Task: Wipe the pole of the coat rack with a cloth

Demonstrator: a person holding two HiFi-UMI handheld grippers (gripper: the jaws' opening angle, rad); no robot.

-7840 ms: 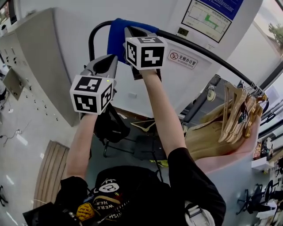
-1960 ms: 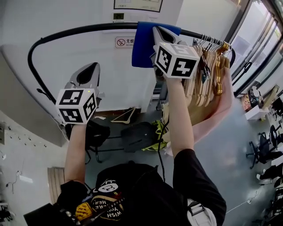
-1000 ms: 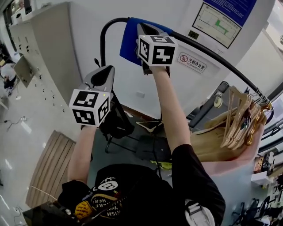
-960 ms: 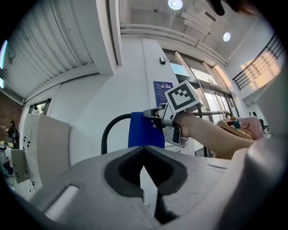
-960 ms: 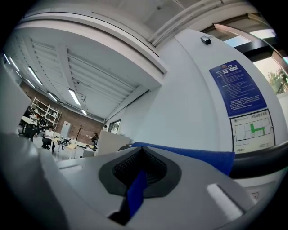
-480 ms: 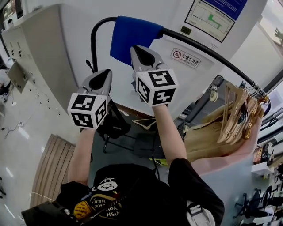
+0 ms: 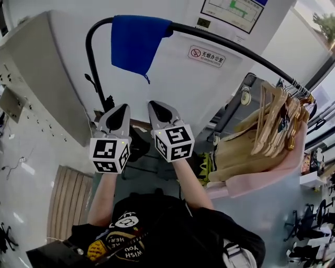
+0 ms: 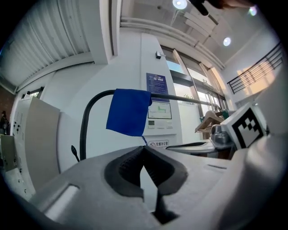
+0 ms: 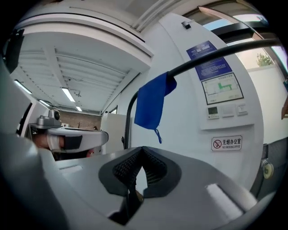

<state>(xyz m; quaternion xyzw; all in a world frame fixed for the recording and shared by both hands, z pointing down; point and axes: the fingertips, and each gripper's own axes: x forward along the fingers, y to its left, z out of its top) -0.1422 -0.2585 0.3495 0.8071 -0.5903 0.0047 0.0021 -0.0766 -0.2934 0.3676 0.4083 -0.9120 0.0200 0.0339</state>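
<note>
Though limp, cloth (image 7: 137, 42) over curved pole (image 7: 233, 48)

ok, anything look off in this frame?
One thing: the blue cloth hangs draped over the pole near its bend, and neither gripper holds it. The left gripper and right gripper are well below it, jaws together and empty. Nothing looks damaged.

You face a white wall (image 7: 157, 104) carrying a no-smoking sign (image 7: 208, 56) and a framed floor plan (image 7: 230, 9), with a grey cabinet (image 7: 31, 73) to your left. Below you, a slatted wooden board (image 7: 65, 204) lies on the glossy pale floor (image 7: 21, 172). Strip lights (image 9: 69, 95) glow on the ceiling.
</note>
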